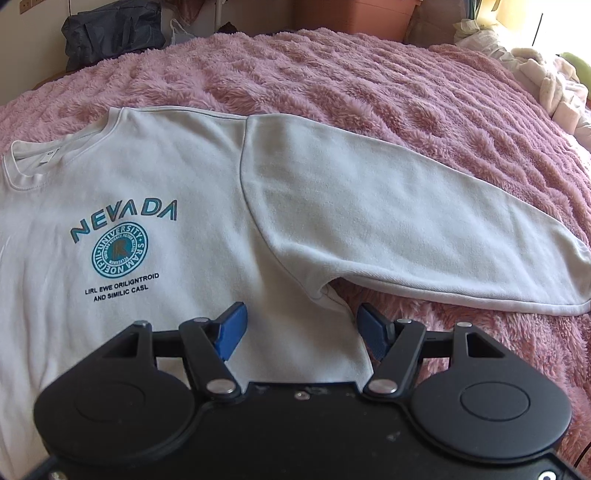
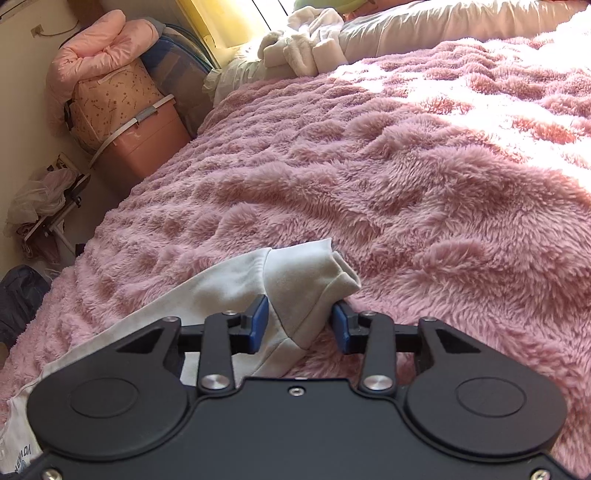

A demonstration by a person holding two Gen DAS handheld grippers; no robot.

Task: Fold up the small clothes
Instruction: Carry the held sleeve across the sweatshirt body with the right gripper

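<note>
A white long-sleeved shirt [image 1: 147, 177] with a teal NEVADA print lies face up on the pink fluffy blanket [image 1: 332, 74]. One sleeve [image 1: 406, 221] stretches flat to the right. My left gripper [image 1: 301, 328] stands open low over the shirt's side seam just under the armpit, with flat fabric between its blue pads. In the right wrist view the sleeve's cuff end [image 2: 303, 273] is bunched up between the blue pads of my right gripper [image 2: 299, 325], which is shut on it. The rest of the shirt trails off to the lower left there.
The blanket [image 2: 443, 184] covers the whole bed. A pile of white clothes [image 2: 303, 40] lies at the head end. Beside the bed stand a pink storage box [image 2: 140, 136], a rack with a plastic bag [image 2: 40, 199] and a dark bag [image 1: 110, 33].
</note>
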